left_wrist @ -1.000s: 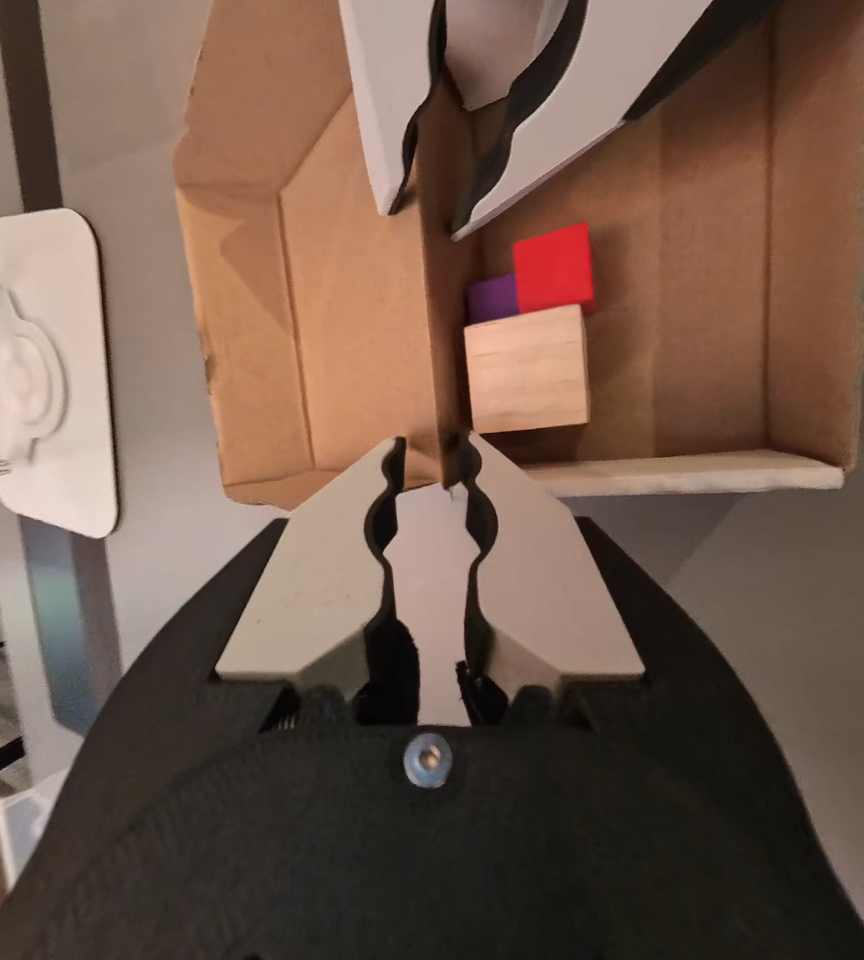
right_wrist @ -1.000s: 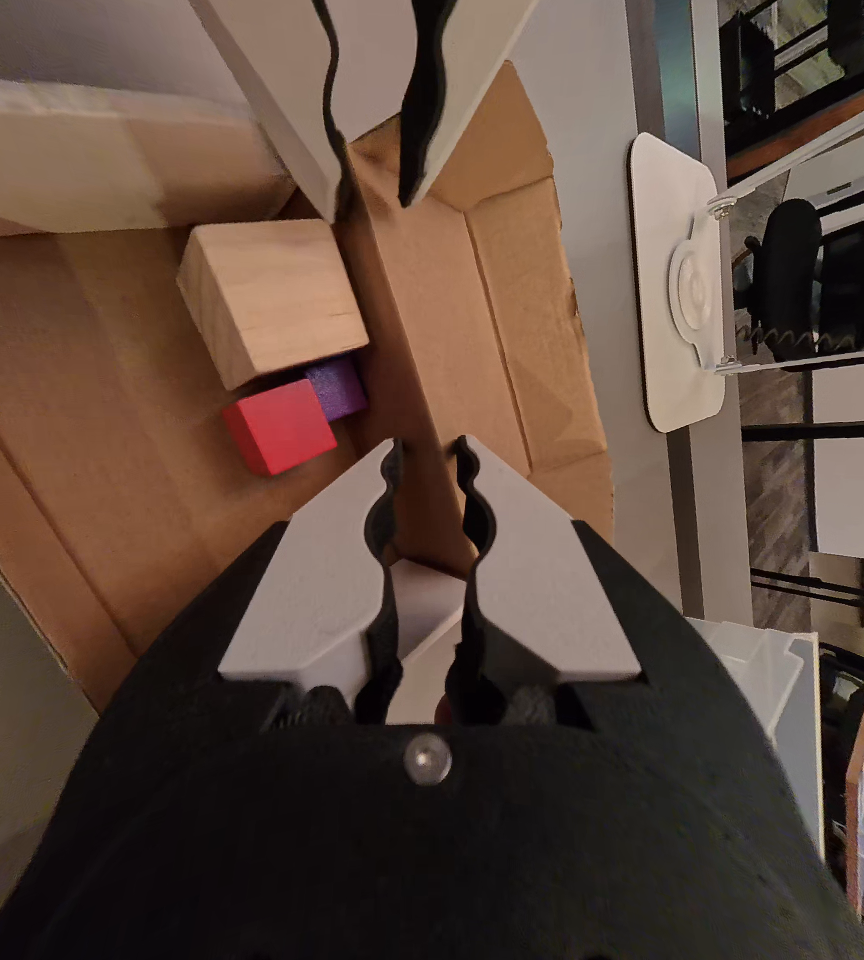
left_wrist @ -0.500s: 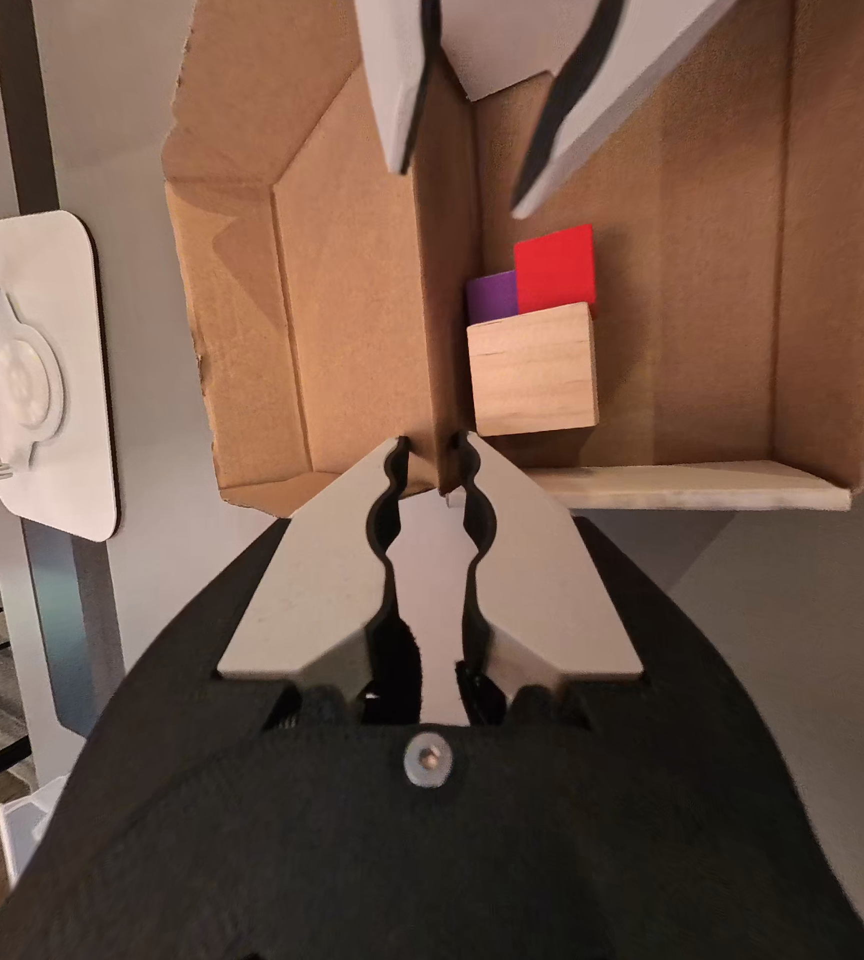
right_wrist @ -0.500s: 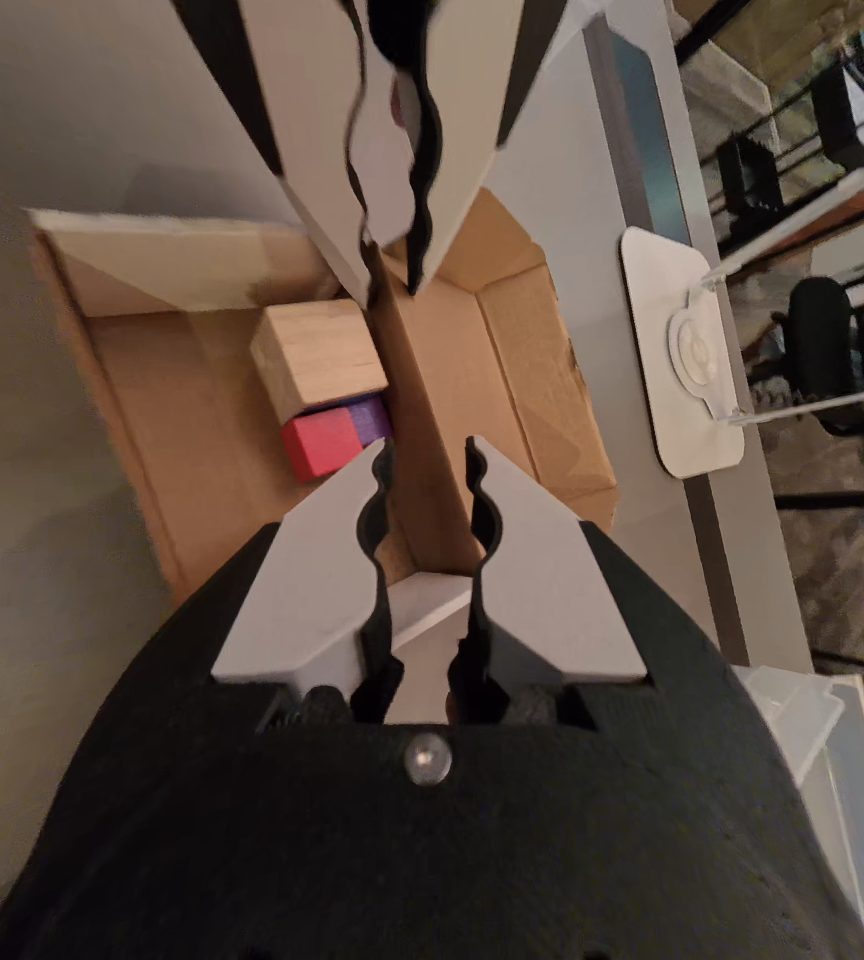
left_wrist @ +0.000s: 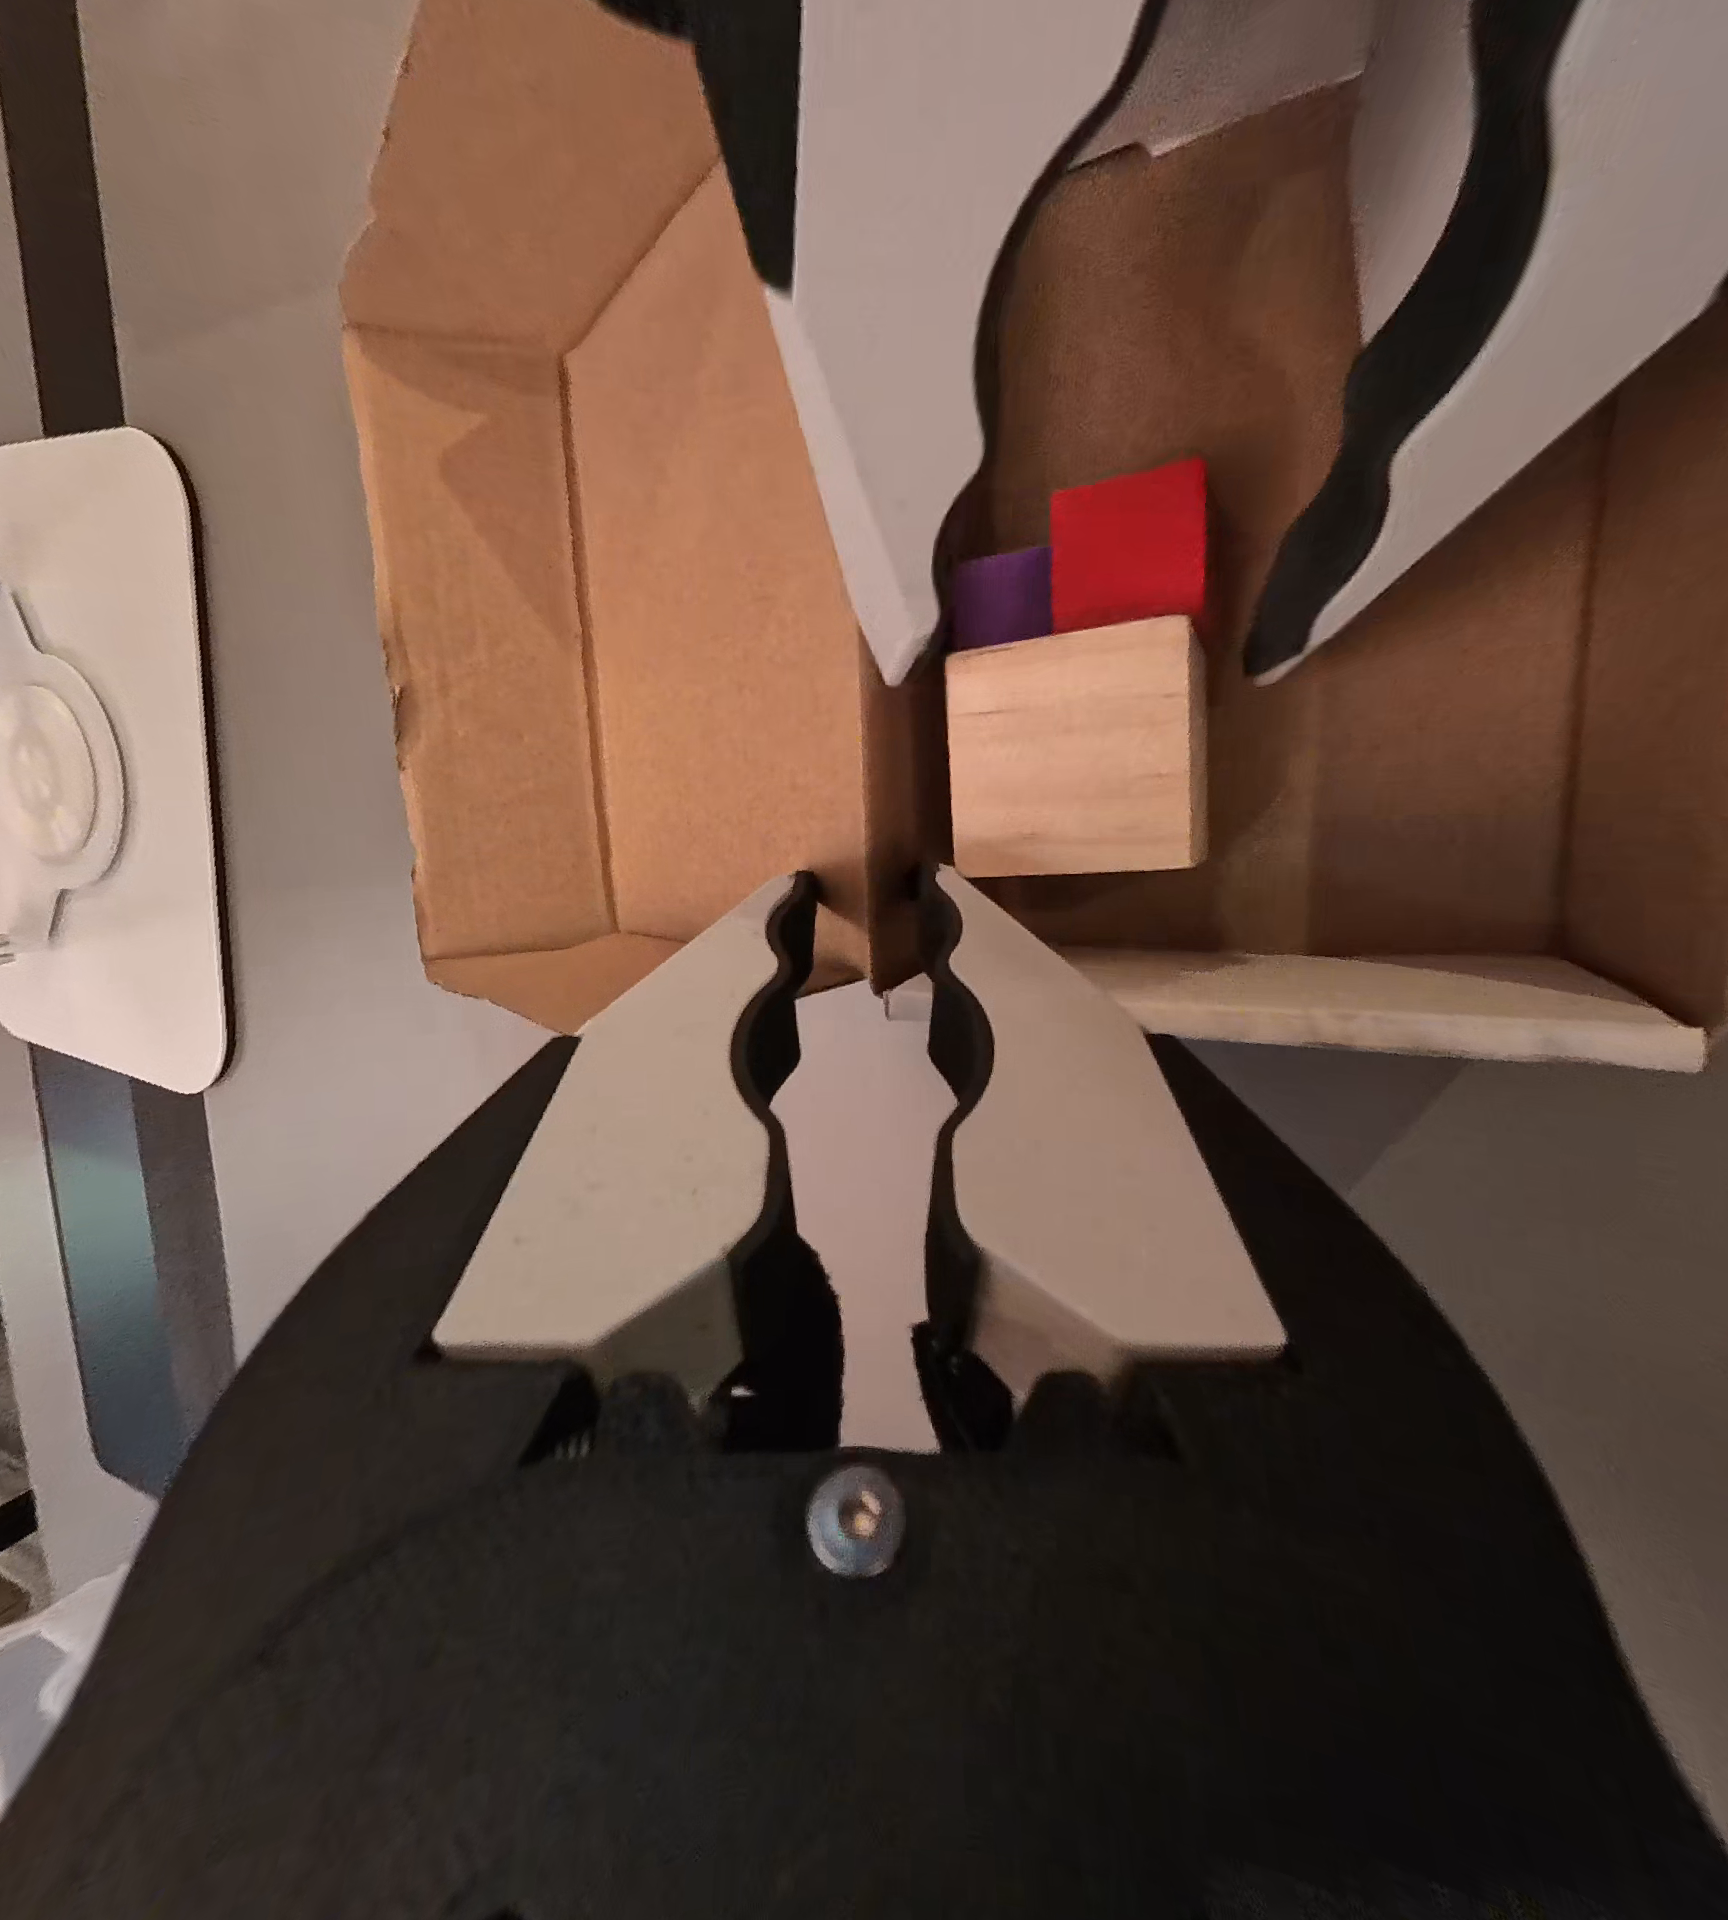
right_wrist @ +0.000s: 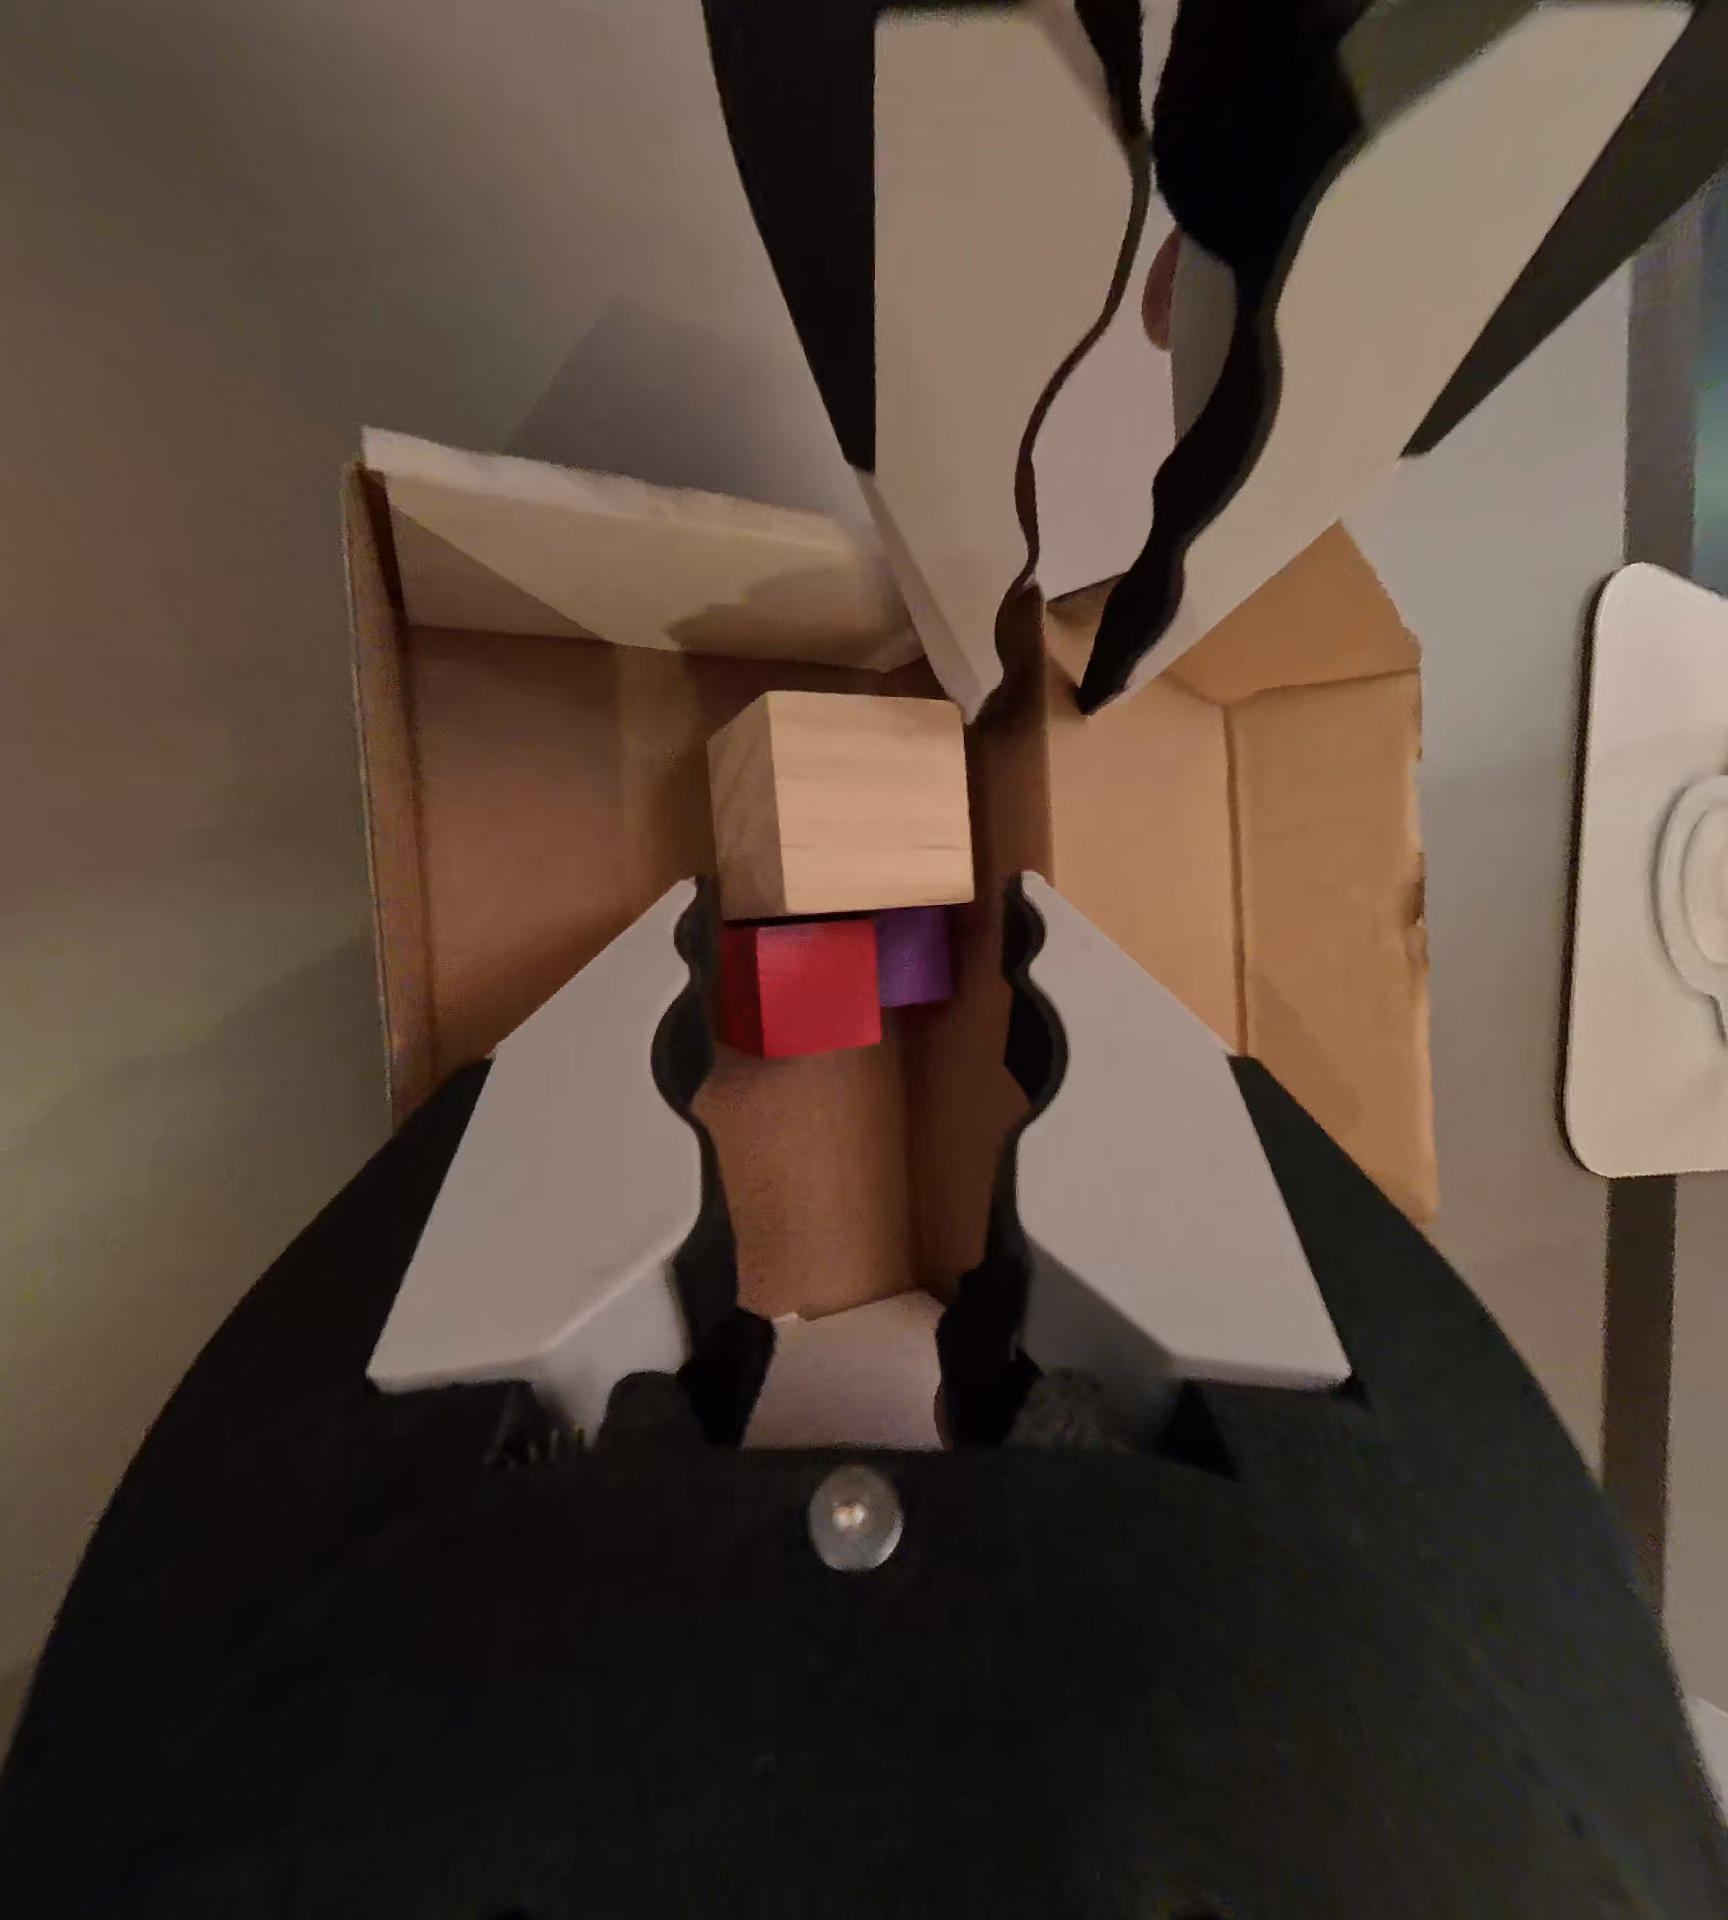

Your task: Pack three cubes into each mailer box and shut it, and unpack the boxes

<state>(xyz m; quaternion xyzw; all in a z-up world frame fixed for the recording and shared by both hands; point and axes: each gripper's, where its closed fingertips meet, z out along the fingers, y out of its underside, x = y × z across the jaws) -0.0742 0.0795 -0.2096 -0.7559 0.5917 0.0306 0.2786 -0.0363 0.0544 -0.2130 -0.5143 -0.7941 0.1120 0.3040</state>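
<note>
An open brown mailer box (left_wrist: 1411,779) lies on the grey table. It holds a pale wooden cube (left_wrist: 1078,748), a red cube (left_wrist: 1130,545) and a purple cube (left_wrist: 1000,597), all against an upright side flap (left_wrist: 891,779). My left gripper (left_wrist: 870,914) is shut on the near end of that flap. My right gripper (right_wrist: 858,914) is open and empty above the red cube (right_wrist: 798,987), purple cube (right_wrist: 912,956) and wooden cube (right_wrist: 844,810). It also shows in the left wrist view (left_wrist: 1083,665), hanging over the cubes. The left gripper (right_wrist: 1031,701) shows at the flap's far end.
A white mounting plate (left_wrist: 70,748) lies on the table beside the box's outer panel (left_wrist: 486,675); it also shows in the right wrist view (right_wrist: 1691,883). A dark strip (left_wrist: 60,260) marks the table's edge beyond it. Bare grey table (right_wrist: 164,727) lies on the box's other side.
My right gripper let go of the side flap, opened wide and moved over the cubes. My left gripper kept its hold on the flap and stayed in place.
</note>
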